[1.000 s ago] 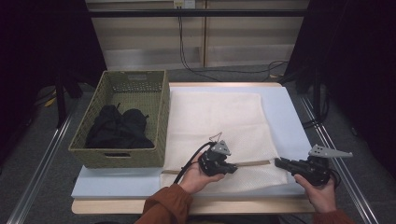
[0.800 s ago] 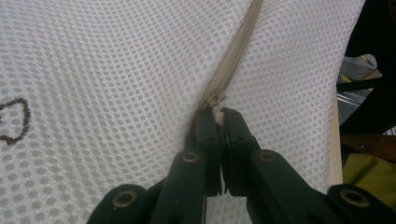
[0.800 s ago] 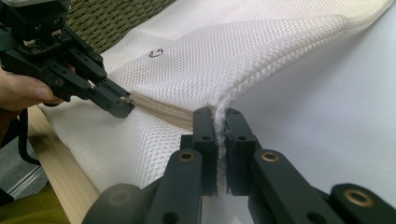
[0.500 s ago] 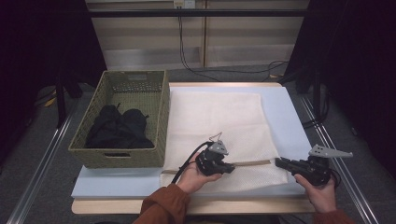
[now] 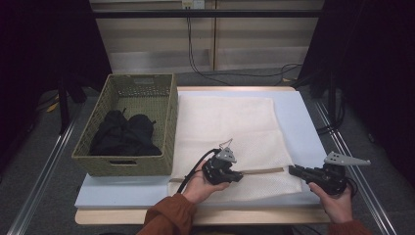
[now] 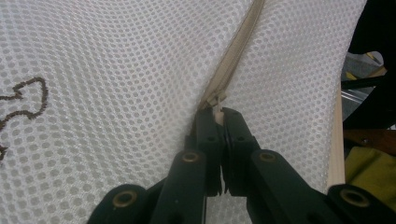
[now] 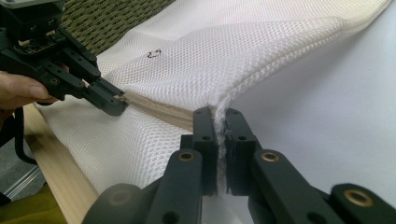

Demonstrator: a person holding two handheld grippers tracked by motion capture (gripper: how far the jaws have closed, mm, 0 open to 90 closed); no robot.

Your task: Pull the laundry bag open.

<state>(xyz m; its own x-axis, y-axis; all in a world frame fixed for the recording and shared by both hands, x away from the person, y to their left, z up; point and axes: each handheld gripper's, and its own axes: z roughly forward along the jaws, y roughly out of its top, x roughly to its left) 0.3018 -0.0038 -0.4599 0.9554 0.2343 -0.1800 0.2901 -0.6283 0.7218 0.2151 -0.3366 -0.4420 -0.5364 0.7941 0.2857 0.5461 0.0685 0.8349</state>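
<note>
You're clenching the left tool (image 5: 236, 176) on the zipper pull (image 6: 217, 103) of the white mesh bag (image 5: 230, 132), which is lying flat on the surface (image 5: 293, 107) beside the green basket (image 5: 169, 105). Your right tool (image 5: 293, 171) is pinching the bag's right edge at the zipper's end.

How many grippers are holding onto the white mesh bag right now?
2. The left gripper is clamped on the zipper pull of the mesh bag, near its front edge. The right gripper pinches the bag's right end, at the end of the zipper.
</note>
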